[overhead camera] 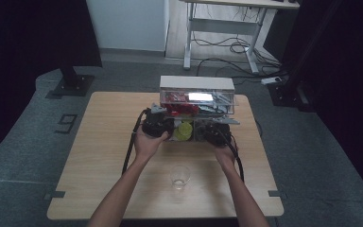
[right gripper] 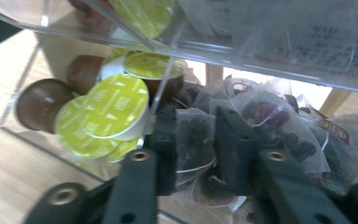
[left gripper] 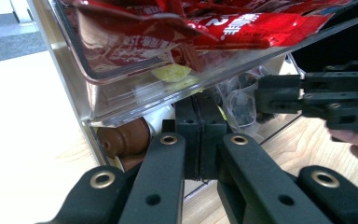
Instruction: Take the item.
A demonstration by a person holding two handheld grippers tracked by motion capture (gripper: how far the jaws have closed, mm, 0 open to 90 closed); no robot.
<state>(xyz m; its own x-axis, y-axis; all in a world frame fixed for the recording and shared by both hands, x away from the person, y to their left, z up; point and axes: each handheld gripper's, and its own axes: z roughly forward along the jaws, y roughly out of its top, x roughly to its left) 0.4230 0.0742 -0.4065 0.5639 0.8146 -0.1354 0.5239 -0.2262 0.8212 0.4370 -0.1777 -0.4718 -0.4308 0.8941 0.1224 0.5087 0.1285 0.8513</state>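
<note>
A clear acrylic drawer box (overhead camera: 196,84) stands at the table's far middle. Its upper drawer holds red packets (left gripper: 242,28); the pulled-out lower drawer (right gripper: 23,133) holds yellow-lidded brown capsules (right gripper: 114,105) and tea bags. My left gripper (overhead camera: 169,127) (left gripper: 200,123) is shut at the lower drawer's front, beside the capsules, and I see nothing between its jaws. My right gripper (overhead camera: 204,133) (right gripper: 195,140) reaches into the drawer's tea bag side, shut on a clear tea bag (right gripper: 193,140) of dark leaves that stands upright between its pads. The left gripper view also shows the right gripper (left gripper: 261,100) at its right.
A clear plastic cup (overhead camera: 180,176) stands upright on the wooden table (overhead camera: 99,156), near the front edge between my forearms. More tea bags (right gripper: 270,121) lie heaped in the lower drawer. Behind the table are a desk frame and loose cables (overhead camera: 238,47) on the floor.
</note>
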